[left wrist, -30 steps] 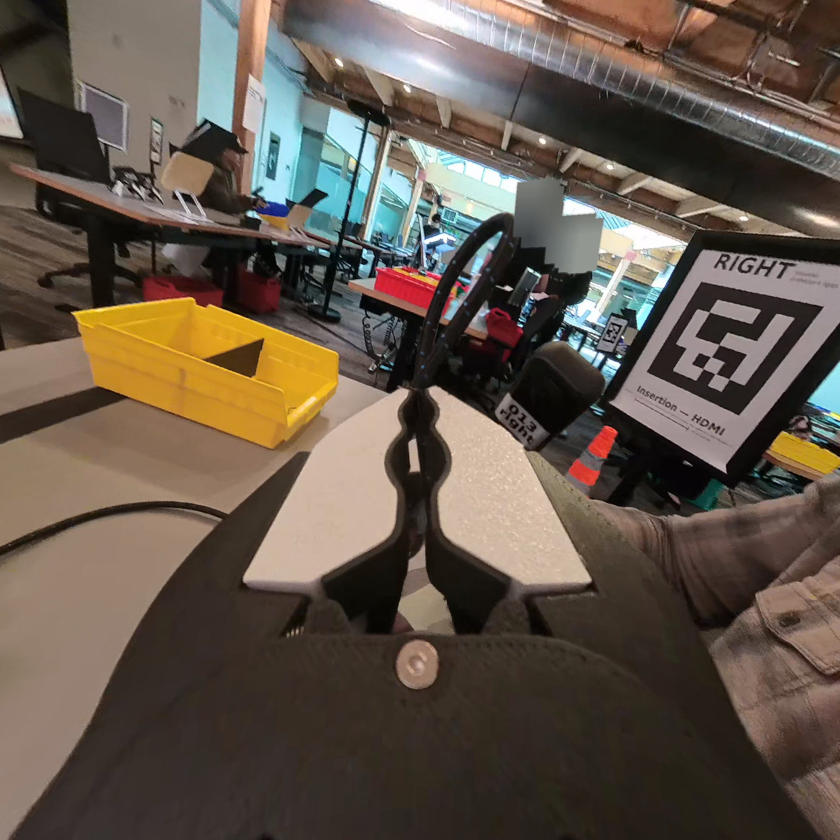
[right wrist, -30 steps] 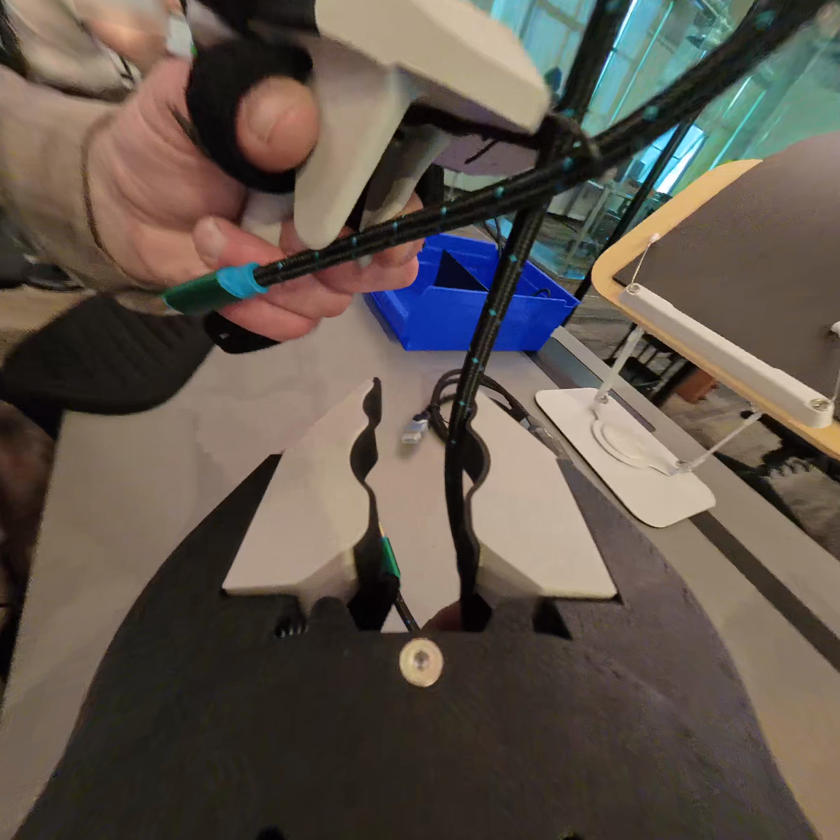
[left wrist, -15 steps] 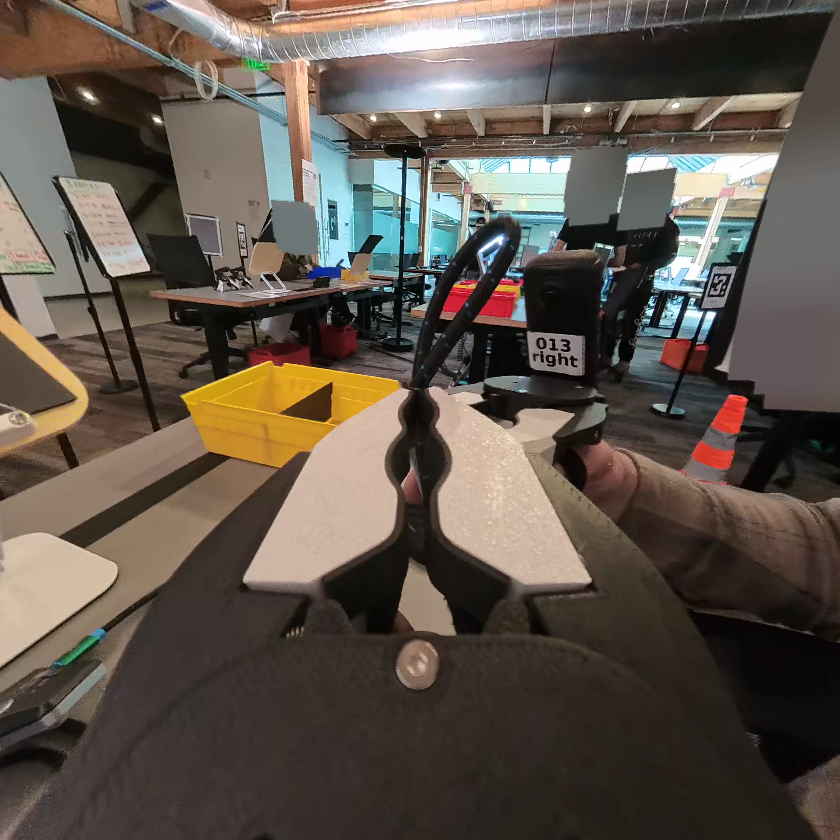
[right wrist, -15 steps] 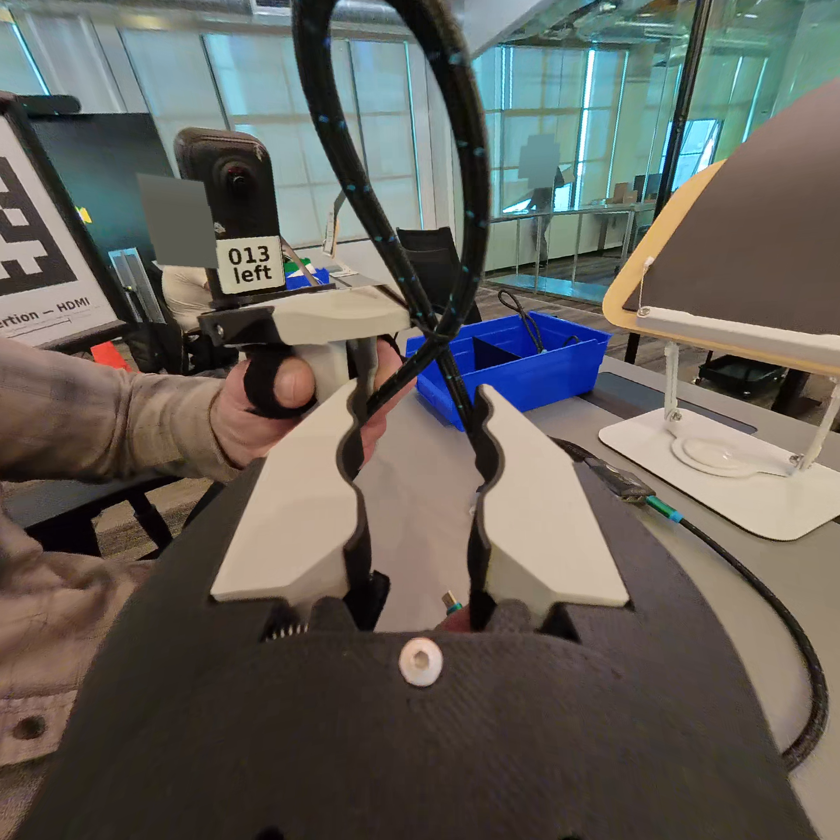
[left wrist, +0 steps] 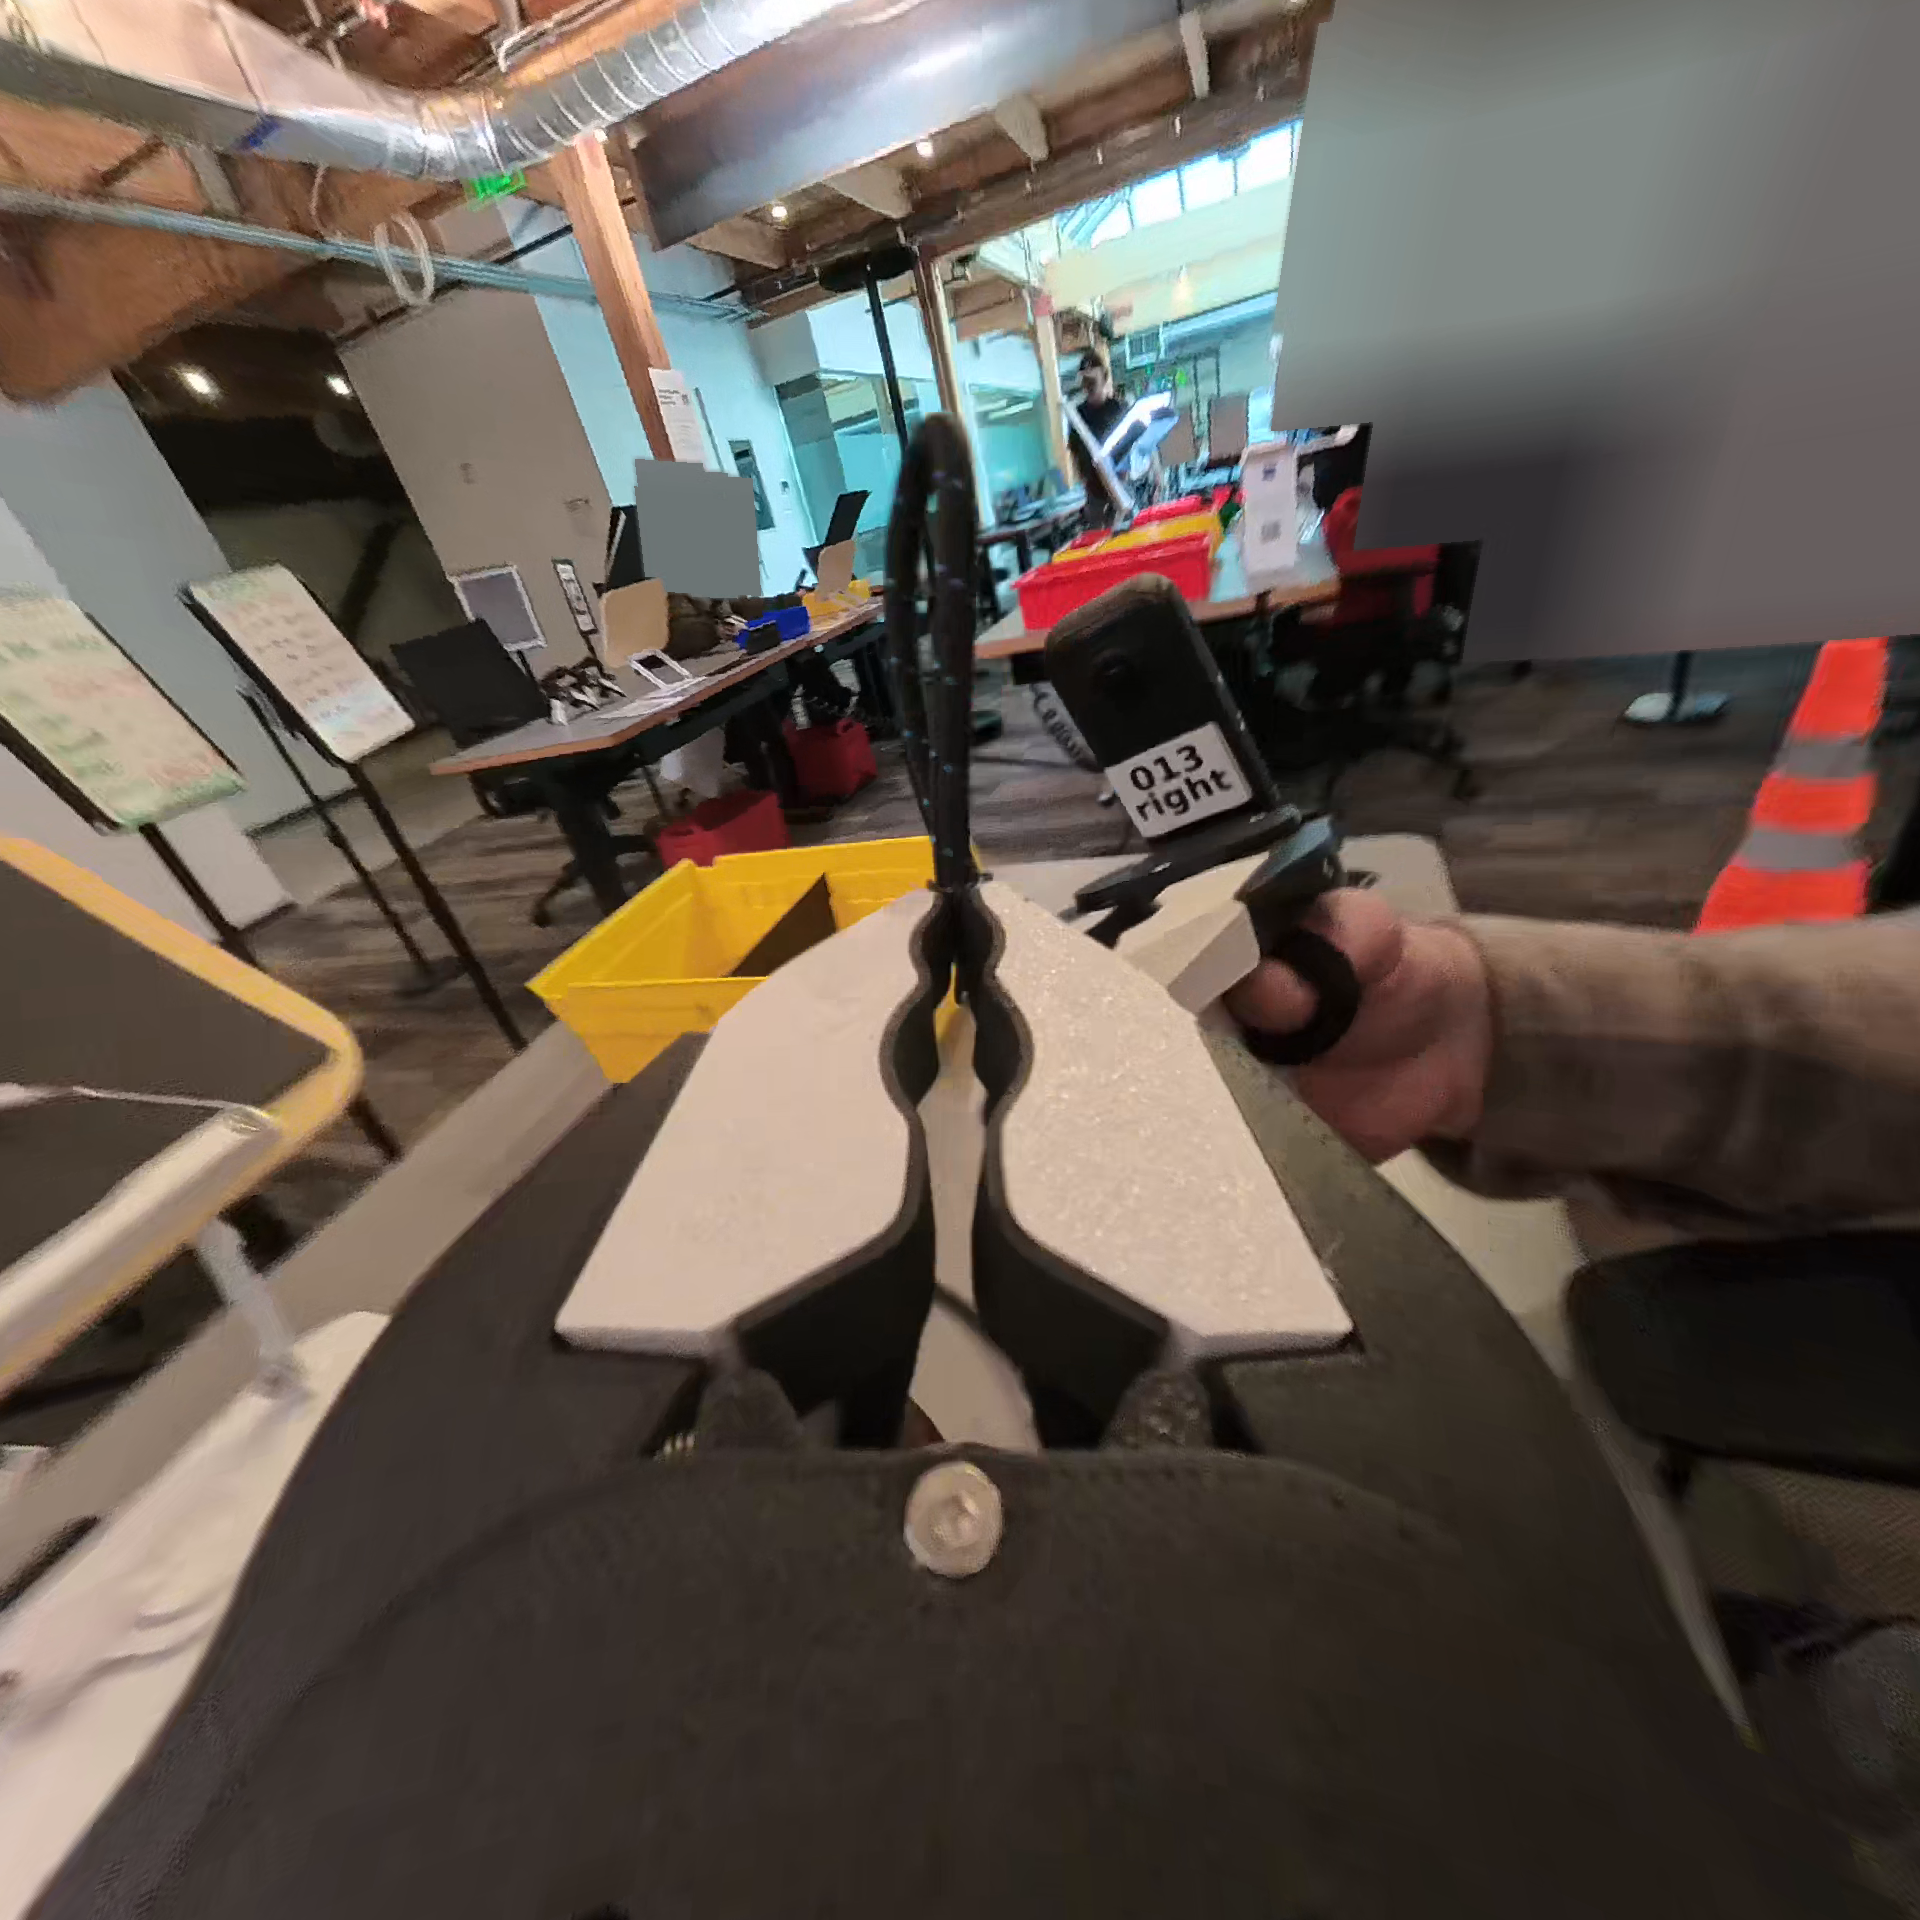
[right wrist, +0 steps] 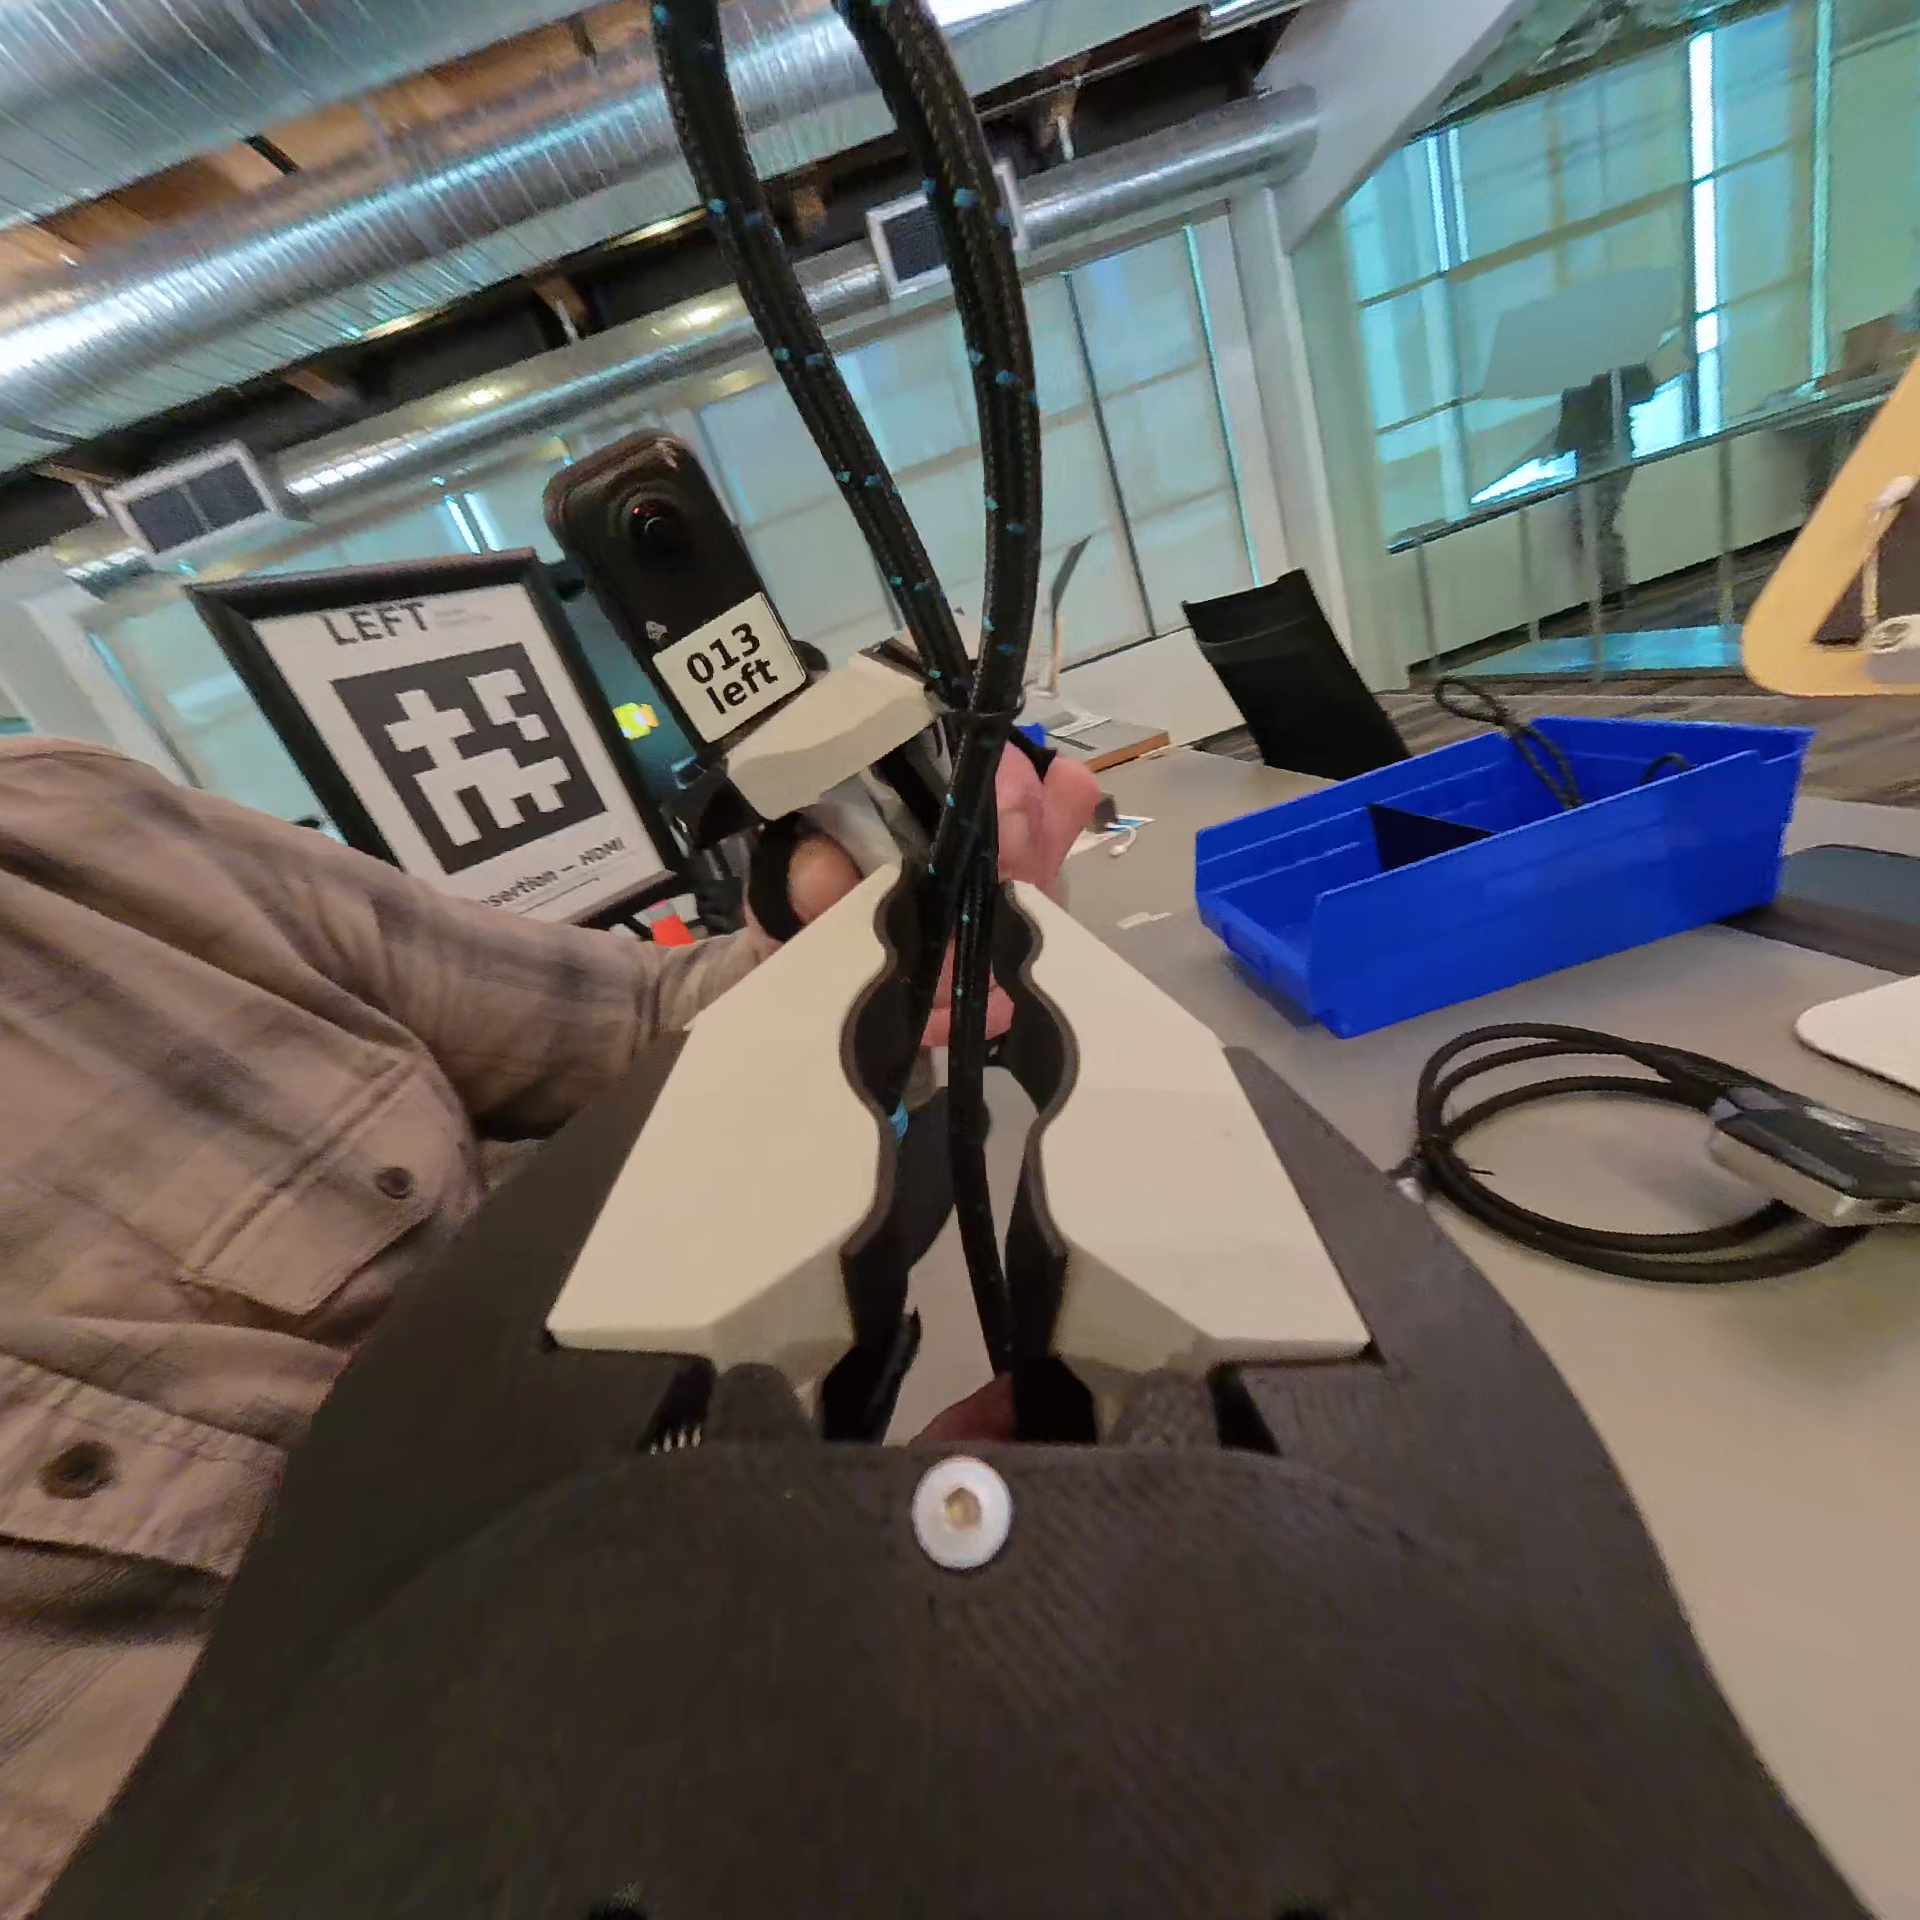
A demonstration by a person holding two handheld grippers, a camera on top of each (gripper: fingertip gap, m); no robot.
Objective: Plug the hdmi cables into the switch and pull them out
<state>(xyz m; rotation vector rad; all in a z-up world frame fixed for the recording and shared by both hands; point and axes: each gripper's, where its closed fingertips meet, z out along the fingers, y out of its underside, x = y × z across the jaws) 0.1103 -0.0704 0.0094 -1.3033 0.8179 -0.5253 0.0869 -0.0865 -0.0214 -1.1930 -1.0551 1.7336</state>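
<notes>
A black braided HDMI cable [right wrist: 982, 436] with blue flecks hangs in a loop between my two grippers. My left gripper [left wrist: 956, 920] is shut on the loop [left wrist: 930, 623], which rises above its tips. In the right wrist view the left gripper [right wrist: 940, 712] pinches the two strands where they cross. My right gripper [right wrist: 961, 894] has both strands running down between its fingers, and its jaws stand narrow against them. A blue band on the cable [right wrist: 899, 1122] shows by its left finger; the plug is hidden. A grey metal switch box [right wrist: 1818, 1153] lies on the table at right.
A coiled black cable [right wrist: 1558, 1143] leads to the box. A blue bin [right wrist: 1507, 883] stands behind it. A yellow bin [left wrist: 686, 966] sits beyond the left gripper. A tablet stand [left wrist: 156, 1049] is at left. A framed marker sign [right wrist: 457, 748] and the person's sleeve [right wrist: 260, 1091] are at left. My two grippers' fingertips are within a few centimetres of each other.
The right gripper's jaws have narrowed around the cable strands and both grippers have tilted and come closer. The left gripper stays shut on the loop.
</notes>
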